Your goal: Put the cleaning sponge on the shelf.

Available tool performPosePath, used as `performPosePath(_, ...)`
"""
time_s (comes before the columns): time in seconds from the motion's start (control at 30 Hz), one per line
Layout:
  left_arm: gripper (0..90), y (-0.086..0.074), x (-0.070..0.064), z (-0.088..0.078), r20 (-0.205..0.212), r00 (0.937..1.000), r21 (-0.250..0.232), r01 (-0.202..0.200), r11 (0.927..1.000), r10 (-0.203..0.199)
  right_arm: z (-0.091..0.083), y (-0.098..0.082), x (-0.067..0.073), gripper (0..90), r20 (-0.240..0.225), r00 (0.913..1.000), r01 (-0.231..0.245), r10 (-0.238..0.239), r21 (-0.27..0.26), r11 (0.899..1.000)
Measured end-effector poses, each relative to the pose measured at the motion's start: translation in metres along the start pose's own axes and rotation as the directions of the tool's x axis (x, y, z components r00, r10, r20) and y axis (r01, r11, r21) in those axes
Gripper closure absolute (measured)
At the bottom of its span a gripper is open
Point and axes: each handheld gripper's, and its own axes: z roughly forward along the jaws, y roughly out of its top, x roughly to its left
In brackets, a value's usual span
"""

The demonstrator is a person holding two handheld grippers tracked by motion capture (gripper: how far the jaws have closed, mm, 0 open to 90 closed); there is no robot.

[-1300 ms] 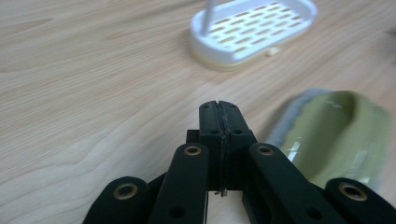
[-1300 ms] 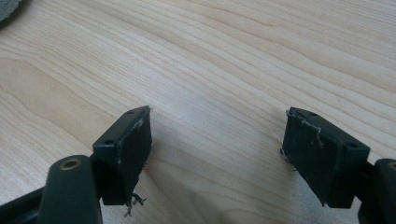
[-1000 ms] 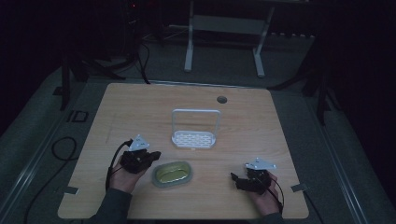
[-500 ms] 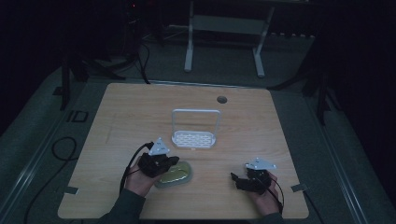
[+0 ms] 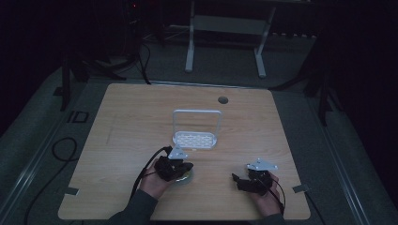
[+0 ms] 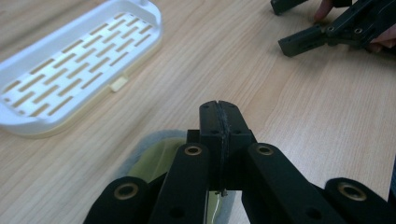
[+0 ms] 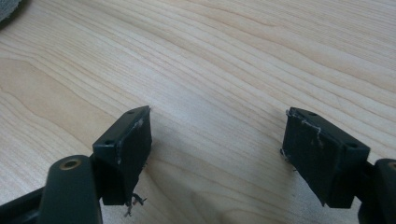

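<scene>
- Yellow-green oval sponge (image 6: 154,158) with grey rim lies flat on wooden table (image 5: 141,122), near front edge; long axis not clear, mostly covered by gripper.
- Left gripper (image 6: 218,112) hovers right over sponge, jaws pressed together, nothing between them, tips past sponge's far edge, aimed toward right gripper.
- Left hand (image 5: 152,180) low, forearm enters from bottom.
- White slotted tray (image 6: 70,70) just beyond sponge, apart from it.
- Right gripper (image 7: 217,140) jaws spread wide, empty, resting low over bare wood, well apart from sponge.
</scene>
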Motion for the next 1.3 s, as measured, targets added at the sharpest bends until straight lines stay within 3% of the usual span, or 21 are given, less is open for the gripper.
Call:
performPosePath(0.5,89.8,-0.006,0.000,0.015,0.013,0.9997,0.056,0.019,0.9983,-0.020,0.000,0.000,0.000,23.4,0.000,1.0000,0.000,0.000,0.000,1.000)
performPosePath(1.3,89.7,-0.026,0.023,-0.015,-0.048,0.9960,0.044,0.078,0.9960,-0.076,0.000,0.000,0.000,23.4,0.000,1.0000,0.000,0.000,0.000,1.000)
